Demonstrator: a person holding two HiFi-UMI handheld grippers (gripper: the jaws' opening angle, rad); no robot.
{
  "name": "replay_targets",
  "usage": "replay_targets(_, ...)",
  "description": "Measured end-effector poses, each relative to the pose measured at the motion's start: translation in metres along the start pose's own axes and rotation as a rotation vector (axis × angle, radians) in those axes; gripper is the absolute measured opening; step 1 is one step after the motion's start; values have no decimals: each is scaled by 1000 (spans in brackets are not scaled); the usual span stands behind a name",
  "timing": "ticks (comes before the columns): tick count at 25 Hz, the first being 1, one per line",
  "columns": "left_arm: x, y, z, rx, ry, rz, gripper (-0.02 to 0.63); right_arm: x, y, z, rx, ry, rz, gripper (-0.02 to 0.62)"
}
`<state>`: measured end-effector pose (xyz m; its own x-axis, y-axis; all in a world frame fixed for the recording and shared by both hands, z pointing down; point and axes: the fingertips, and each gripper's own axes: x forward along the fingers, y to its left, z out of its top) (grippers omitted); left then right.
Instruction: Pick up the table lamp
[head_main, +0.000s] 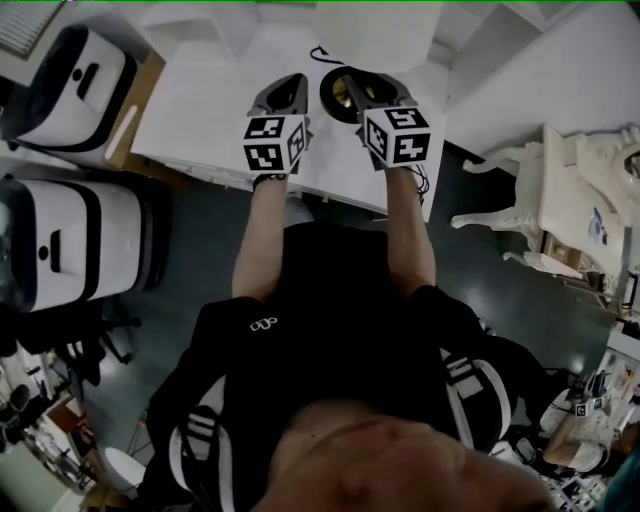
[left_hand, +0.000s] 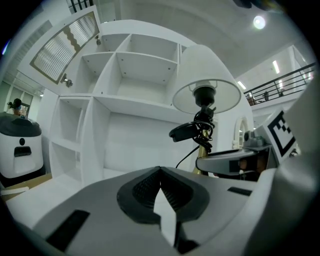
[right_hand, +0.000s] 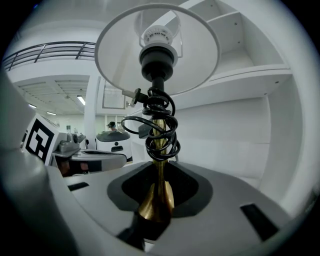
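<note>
Black shirt (head_main: 340, 290): nearest in the head view, at 6 o'clock; we see both forearms reach toward 12.
Head view, left gripper (head_main: 285, 88): over the white table (head_main: 200, 110), close at 9 o'clock of the right gripper (head_main: 358, 92).
Head view, table lamp (head_main: 375, 35): white shade at 12 o'clock, dark round base at the right gripper's tips; we cannot tell whether the base touches the table.
Head view, white machines (head_main: 75, 250): two, on the floor at 9 o'clock.
Left gripper view, left gripper (left_hand: 160, 172): pads pressed together at the tips, nothing gripped.
Left gripper view, table lamp (left_hand: 206, 97): at 2 o'clock, apart from these jaws, before white shelves (left_hand: 130, 75).
Left gripper view, right gripper (left_hand: 232, 161): at 3 o'clock, at the lamp's stem.
Right gripper view, right gripper (right_hand: 156, 190): clamped on the brass stem (right_hand: 161, 199).
Right gripper view, black cord (right_hand: 157, 127): coiled round the stem, at 12 o'clock above the jaws.
Right gripper view, shade (right_hand: 120, 55): topmost, seen from below.
Right gripper view, left gripper (right_hand: 87, 161): at 9 o'clock.
</note>
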<state>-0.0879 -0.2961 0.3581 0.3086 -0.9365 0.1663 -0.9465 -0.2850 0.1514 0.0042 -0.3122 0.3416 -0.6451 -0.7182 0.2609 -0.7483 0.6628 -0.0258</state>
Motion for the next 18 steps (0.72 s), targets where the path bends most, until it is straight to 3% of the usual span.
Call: replay_targets(18, 15, -17, 0, 45, 37, -40, 11, -11, -24, -2, 56, -32, -33, 113)
